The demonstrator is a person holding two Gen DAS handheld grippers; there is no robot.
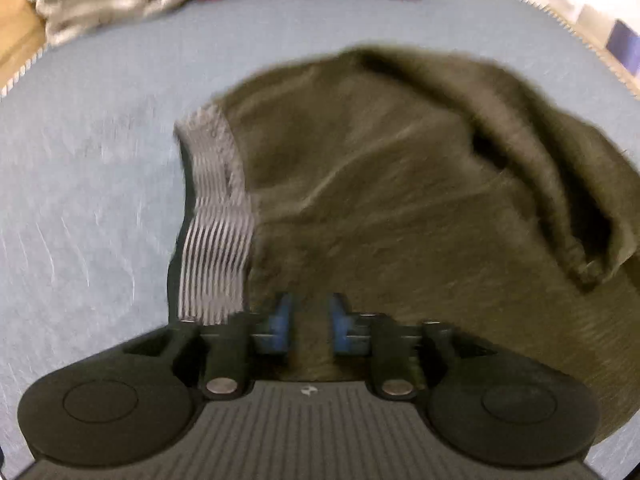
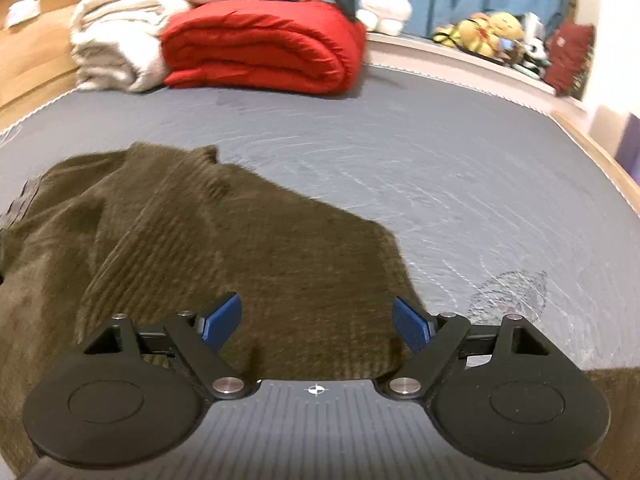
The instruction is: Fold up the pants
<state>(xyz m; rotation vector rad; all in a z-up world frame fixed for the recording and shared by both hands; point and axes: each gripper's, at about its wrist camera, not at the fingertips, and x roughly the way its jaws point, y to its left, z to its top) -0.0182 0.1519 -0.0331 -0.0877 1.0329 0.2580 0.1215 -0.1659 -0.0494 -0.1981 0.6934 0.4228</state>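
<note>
Olive-brown corduroy pants (image 1: 380,184) lie crumpled on a grey-blue bed sheet (image 1: 88,180). Their grey striped waistband lining (image 1: 216,232) is turned out along the left edge. My left gripper (image 1: 311,320) points down at the pants just right of the waistband; its blue pads stand a narrow gap apart, with only fabric lying underneath visible through the gap. In the right wrist view the pants (image 2: 200,232) spread from the left to the centre. My right gripper (image 2: 316,320) hovers over their near right part, jaws wide apart with nothing pinched.
A folded red duvet (image 2: 260,48) and a beige blanket (image 2: 116,48) sit at the far end of the bed. Plush toys (image 2: 484,32) line a ledge at the back right. A wooden bed frame (image 2: 36,52) runs along the left. Bare sheet (image 2: 440,168) lies right of the pants.
</note>
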